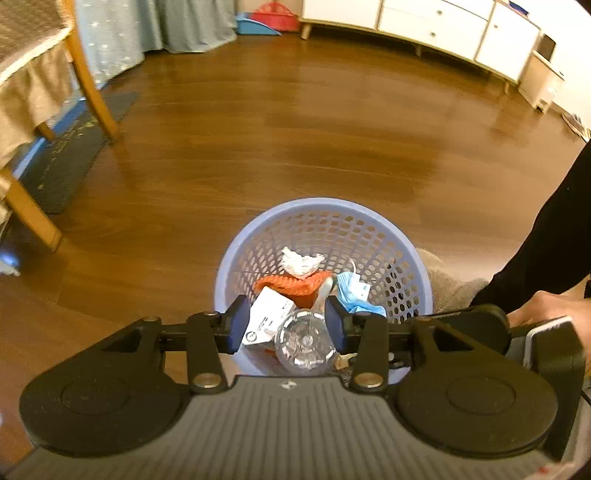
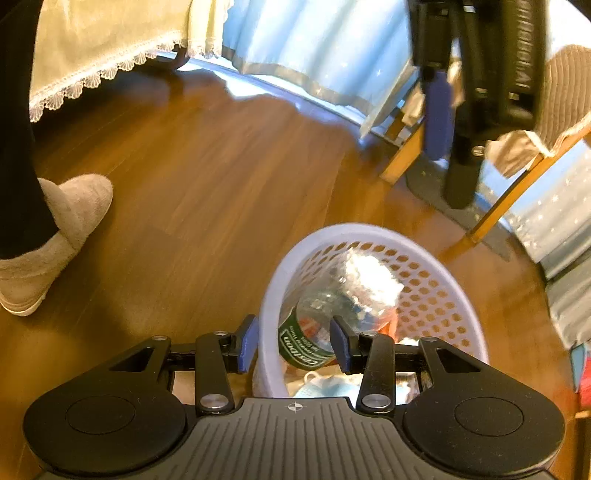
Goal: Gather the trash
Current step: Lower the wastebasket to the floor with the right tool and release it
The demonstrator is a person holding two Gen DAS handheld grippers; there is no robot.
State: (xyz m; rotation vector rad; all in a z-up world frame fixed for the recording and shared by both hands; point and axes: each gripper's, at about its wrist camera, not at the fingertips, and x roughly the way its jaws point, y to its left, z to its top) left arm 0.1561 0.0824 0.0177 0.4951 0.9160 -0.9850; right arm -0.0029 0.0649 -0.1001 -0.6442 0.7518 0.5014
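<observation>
A lavender perforated basket (image 1: 406, 258) stands on the wooden floor and holds trash: a crumpled tissue (image 1: 299, 262), an orange net (image 1: 295, 284), a white box (image 1: 266, 317), a blue mask (image 1: 354, 295) and a clear plastic bottle (image 1: 304, 341). My left gripper (image 1: 288, 326) hovers open over the near rim, its fingers not closed on anything. In the right wrist view the bottle (image 2: 351, 291), with its green label, lies tilted inside the basket (image 2: 443, 288). My right gripper (image 2: 295, 343) is open; one finger is outside the basket wall, the other beside the bottle's label.
A person's hand (image 1: 546, 306) holds the right gripper at the basket's right. A grey slipper (image 2: 55, 236) stands on the floor to the left. Wooden chair legs (image 1: 96, 92), a dark mat (image 1: 74, 147), curtains and a white cabinet (image 1: 443, 26) ring the bare floor.
</observation>
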